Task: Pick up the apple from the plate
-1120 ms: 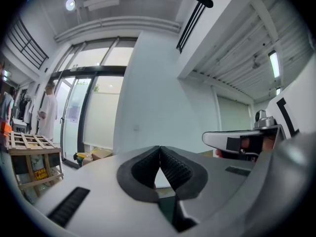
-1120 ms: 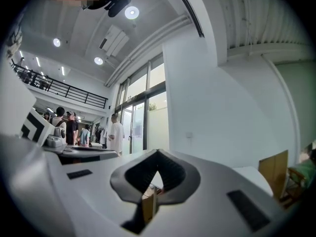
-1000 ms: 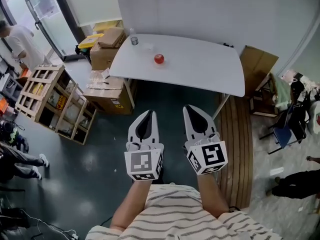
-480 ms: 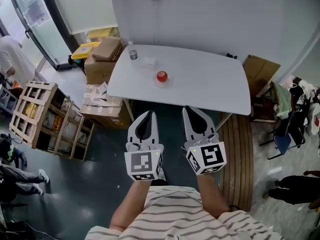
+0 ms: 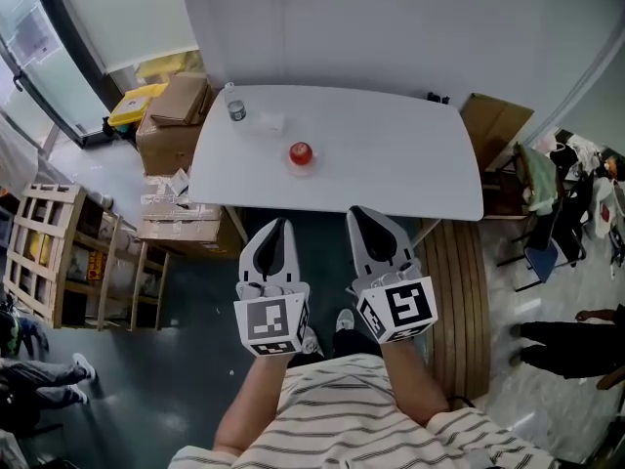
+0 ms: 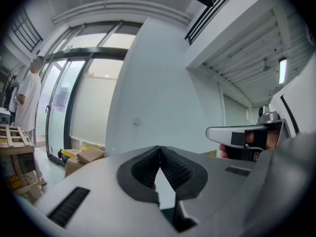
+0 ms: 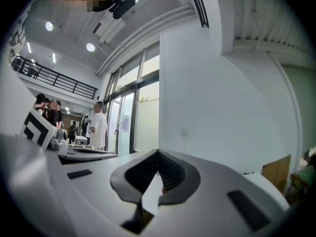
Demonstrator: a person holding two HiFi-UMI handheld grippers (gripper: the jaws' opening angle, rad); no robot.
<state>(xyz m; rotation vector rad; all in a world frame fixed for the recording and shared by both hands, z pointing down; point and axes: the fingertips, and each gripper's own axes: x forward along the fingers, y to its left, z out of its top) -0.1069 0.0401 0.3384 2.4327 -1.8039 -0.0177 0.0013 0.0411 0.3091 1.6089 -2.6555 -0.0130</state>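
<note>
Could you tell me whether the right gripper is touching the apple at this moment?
Apart. The head view shows the right gripper at the front edge of the table, while the apple sits farther in, with bare tabletop between them.

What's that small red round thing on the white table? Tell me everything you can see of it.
It is a small red apple, round and smooth-looking, with a pale glint on top. It is too small in the head view to show a stem or any marks. It sits upright on a small pale plate, whose rim just peeks out beneath it. The plate lies left of the middle of the white table, nearer the front edge. Only the plate touches the apple; nothing else is close to it.
</note>
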